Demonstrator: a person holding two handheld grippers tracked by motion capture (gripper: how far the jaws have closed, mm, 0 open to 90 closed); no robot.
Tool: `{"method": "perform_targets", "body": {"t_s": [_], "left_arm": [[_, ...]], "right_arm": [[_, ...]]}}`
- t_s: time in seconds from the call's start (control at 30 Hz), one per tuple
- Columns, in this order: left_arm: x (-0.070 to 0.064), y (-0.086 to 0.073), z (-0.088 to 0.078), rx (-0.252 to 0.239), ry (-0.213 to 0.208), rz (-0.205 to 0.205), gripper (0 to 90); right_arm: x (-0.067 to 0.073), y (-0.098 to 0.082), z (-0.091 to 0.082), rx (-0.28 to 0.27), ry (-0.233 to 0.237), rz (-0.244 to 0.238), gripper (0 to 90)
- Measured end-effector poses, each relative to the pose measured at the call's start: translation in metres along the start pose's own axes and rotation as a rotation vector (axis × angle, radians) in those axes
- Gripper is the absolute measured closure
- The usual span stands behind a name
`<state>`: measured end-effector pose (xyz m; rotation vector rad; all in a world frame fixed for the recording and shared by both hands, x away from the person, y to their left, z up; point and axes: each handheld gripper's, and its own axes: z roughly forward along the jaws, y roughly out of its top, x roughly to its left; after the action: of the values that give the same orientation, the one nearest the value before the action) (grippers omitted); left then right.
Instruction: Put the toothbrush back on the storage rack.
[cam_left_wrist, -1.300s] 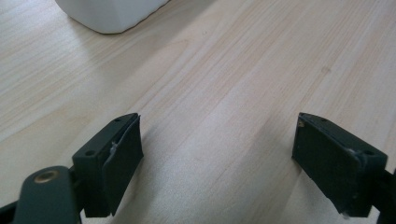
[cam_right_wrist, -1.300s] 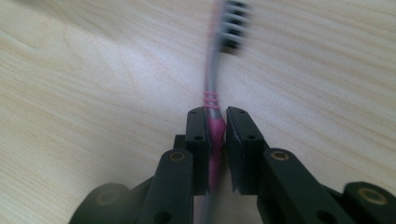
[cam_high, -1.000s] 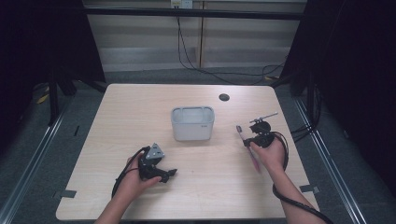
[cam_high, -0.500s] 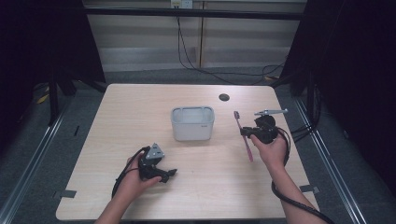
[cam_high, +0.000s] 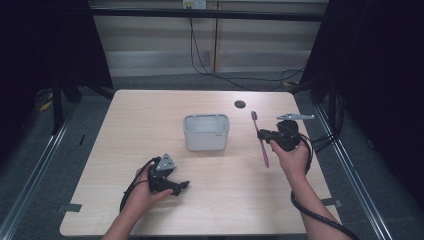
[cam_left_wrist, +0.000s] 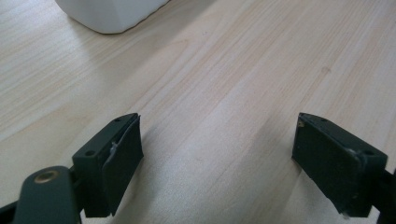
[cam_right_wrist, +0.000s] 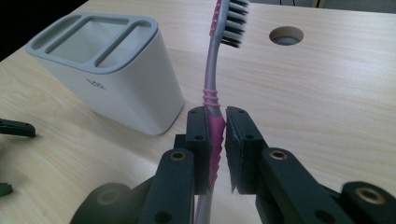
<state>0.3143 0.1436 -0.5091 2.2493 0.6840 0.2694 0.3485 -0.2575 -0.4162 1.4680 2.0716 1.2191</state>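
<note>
The right gripper (cam_right_wrist: 218, 128) is clamping a pink toothbrush (cam_right_wrist: 214, 88) by its handle, holding it above the tabletop (cam_high: 150, 125) just right of the white holder (cam_high: 206, 131), bristles pointing toward the far side. The left gripper (cam_left_wrist: 217, 158) is resting low at the near left of the tabletop, its jaws standing wide apart with nothing between them, well apart from the holder.

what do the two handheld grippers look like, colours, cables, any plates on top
Both are matt black: the left gripper carries a grey three-cornered plate, the right gripper a grey plate too. Each has blocky black fingers with brass-coloured pivots and a trailing black cable. Forearms are bare.
</note>
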Motion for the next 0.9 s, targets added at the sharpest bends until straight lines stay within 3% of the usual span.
{"method": "perform_targets", "body": {"t_s": [0.9], "left_arm": [[0.0, 0.0, 0.0, 0.001, 0.0, 0.001, 15.6]], "right_arm": [[0.026, 0.031, 0.001, -0.089, 0.018, -0.042, 80.0]]}}
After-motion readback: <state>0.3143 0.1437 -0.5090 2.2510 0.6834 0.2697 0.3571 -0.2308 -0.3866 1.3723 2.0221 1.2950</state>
